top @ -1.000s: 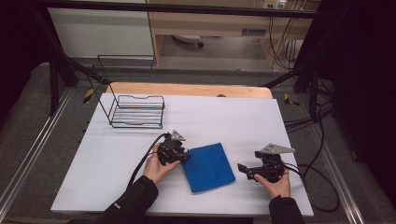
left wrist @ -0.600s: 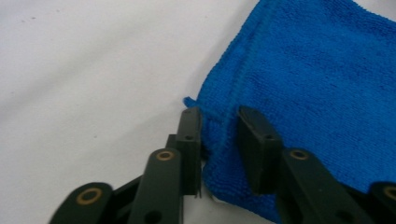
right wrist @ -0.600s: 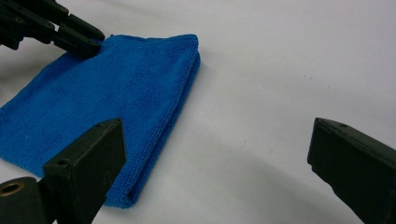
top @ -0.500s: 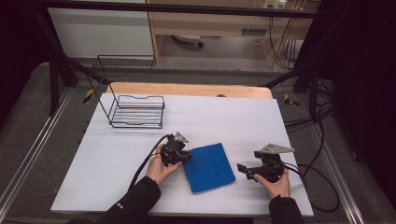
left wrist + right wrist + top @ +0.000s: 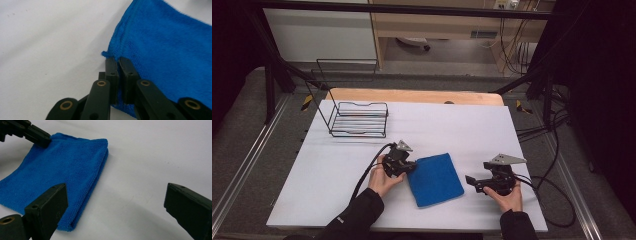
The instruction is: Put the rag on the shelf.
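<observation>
Counter (image 5: 462,125): folded cloth (image 5: 434,179) lies flat near the front edge, centre. Wire rack (image 5: 358,119) stands at the far left corner. Left tongs (image 5: 411,167) at the cloth's left edge; right tongs (image 5: 470,180) just right of it.

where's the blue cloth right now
In the high view the folded blue cloth lies flat on the white table, near its front edge, between the two grippers; the left gripper pinches its left corner.
</observation>
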A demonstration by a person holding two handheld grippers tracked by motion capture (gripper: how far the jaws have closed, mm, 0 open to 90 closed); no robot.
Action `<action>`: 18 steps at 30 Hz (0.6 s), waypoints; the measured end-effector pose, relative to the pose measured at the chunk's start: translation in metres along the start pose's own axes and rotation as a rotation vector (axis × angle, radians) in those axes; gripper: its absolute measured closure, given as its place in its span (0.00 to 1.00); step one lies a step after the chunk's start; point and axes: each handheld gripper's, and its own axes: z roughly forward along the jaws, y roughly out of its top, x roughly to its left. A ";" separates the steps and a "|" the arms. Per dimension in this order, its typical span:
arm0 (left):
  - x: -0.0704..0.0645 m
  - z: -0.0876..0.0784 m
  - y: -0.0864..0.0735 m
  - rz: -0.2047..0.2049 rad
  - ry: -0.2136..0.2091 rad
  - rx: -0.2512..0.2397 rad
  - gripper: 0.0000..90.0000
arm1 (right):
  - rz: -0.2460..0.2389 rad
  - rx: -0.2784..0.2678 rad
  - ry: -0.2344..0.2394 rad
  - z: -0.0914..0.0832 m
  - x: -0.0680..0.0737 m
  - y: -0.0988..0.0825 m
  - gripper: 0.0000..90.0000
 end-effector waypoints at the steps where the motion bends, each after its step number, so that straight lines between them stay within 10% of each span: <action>1: 0.000 -0.003 0.000 0.004 -0.001 -0.002 0.96 | 0.002 -0.001 0.003 0.000 0.000 0.000 0.07; 18: -0.001 -0.045 -0.019 -0.015 0.095 -0.021 0.96 | -0.001 -0.004 0.020 0.007 0.008 0.004 0.09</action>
